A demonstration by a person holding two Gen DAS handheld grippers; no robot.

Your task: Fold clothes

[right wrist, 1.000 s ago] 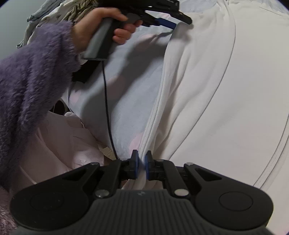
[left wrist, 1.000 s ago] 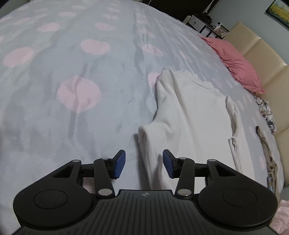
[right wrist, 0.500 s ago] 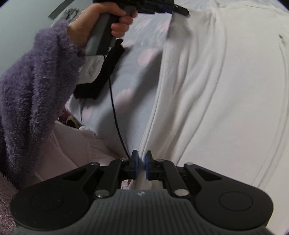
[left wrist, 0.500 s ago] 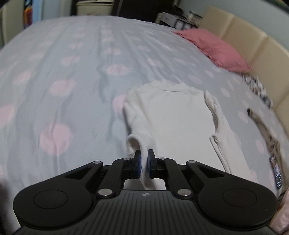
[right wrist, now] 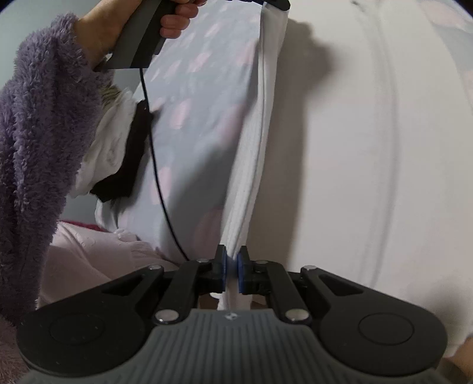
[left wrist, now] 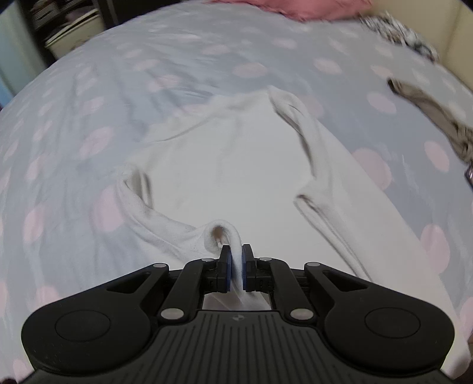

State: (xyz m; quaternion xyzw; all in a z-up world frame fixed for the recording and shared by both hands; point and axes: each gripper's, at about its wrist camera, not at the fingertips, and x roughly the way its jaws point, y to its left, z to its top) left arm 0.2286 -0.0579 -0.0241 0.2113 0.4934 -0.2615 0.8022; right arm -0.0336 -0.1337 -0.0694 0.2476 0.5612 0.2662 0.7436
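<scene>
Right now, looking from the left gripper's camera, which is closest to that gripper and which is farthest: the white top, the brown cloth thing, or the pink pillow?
1. White top: nearest, pinched in the left gripper, spread straight ahead.
2. Brown garment: farther, out to the right on the dotted bedsheet.
3. Pink pillow: farthest, at the top edge of the view, beyond the white top.

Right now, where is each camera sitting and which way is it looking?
Left wrist: sits on the left gripper, looks across the spotted bed at the white top; only its own fingers show.
Right wrist: sits on the right gripper, looks along the top's lifted edge; a hand and purple sleeve show.
Shared: the white top, clamped by both.
</scene>
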